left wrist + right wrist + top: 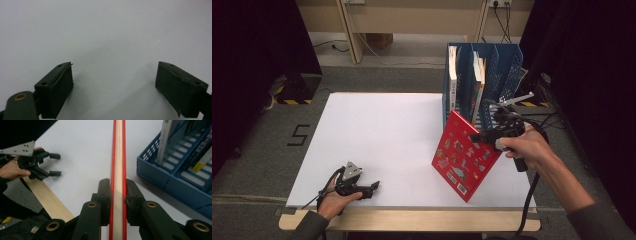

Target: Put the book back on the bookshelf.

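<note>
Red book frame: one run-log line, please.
right claw: shut on red book, tilted over table | left claw: open, empty | blue rack: books inside

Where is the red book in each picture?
High view: the red book stands tilted on the white table, right of centre, pinched by the right gripper.
Right gripper view: its edge runs up the middle between the jaws.
Left gripper view: just table.
Shared landmark: the white table.
</note>
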A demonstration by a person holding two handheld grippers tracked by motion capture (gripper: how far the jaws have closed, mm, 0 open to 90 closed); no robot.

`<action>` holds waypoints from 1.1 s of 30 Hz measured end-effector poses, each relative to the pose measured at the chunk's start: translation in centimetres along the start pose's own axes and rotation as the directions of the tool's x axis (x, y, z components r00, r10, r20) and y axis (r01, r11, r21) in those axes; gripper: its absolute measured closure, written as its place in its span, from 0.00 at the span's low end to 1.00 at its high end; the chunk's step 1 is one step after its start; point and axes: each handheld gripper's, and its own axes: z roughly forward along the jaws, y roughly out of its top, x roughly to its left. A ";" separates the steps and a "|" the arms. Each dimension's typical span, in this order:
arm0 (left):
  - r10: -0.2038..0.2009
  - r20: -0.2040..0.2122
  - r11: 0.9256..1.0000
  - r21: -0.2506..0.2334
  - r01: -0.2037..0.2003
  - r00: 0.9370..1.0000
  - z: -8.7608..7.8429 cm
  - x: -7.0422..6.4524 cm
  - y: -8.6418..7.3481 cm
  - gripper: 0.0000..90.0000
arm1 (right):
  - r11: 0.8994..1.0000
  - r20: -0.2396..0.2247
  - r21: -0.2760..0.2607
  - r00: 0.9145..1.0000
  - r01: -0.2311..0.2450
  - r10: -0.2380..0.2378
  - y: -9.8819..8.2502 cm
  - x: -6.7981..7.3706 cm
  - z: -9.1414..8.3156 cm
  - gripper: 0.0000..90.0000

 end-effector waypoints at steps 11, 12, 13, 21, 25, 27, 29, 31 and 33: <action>0.001 0.000 1.000 -0.001 -0.001 1.000 0.0 0.0 0.0 0.15 | 0.998 0.002 0.070 1.000 0.007 -0.007 0.6 0.3 1.2 0.85; 0.001 -0.001 1.000 -0.001 -0.001 1.000 0.0 0.0 0.0 0.15 | 0.997 0.000 0.075 1.000 0.009 -0.009 0.6 0.3 1.4 0.85; 0.000 -0.001 1.000 -0.001 0.000 1.000 0.0 0.0 0.0 0.15 | 0.997 0.002 0.083 1.000 0.004 -0.005 0.6 0.3 1.6 0.85; -0.001 0.001 1.000 0.001 0.001 1.000 0.0 0.0 0.0 0.15 | 0.995 0.024 0.090 0.999 0.042 -0.044 0.5 0.4 1.8 0.87; -0.006 0.002 1.000 -0.003 0.006 1.000 0.0 0.0 0.0 0.15 | 0.996 0.009 0.074 0.999 0.048 -0.048 0.4 0.5 1.6 0.88; -0.006 0.003 1.000 -0.002 0.006 1.000 0.0 0.0 0.0 0.15 | 0.996 0.009 0.061 0.998 0.065 -0.066 0.3 0.8 1.2 0.88; -0.006 0.002 1.000 -0.003 0.006 1.000 0.0 0.0 0.0 0.15 | 0.996 0.023 0.050 0.997 0.067 -0.068 0.2 0.7 0.6 0.88; -0.006 0.003 1.000 -0.003 0.006 1.000 0.0 0.0 0.0 0.15 | 0.997 0.042 0.043 0.997 0.067 -0.069 0.1 0.6 -0.2 0.88; -0.006 0.003 1.000 -0.001 0.006 1.000 0.0 0.0 0.0 0.15 | 0.997 0.056 0.029 0.996 0.069 -0.070 0.0 0.5 -1.2 0.88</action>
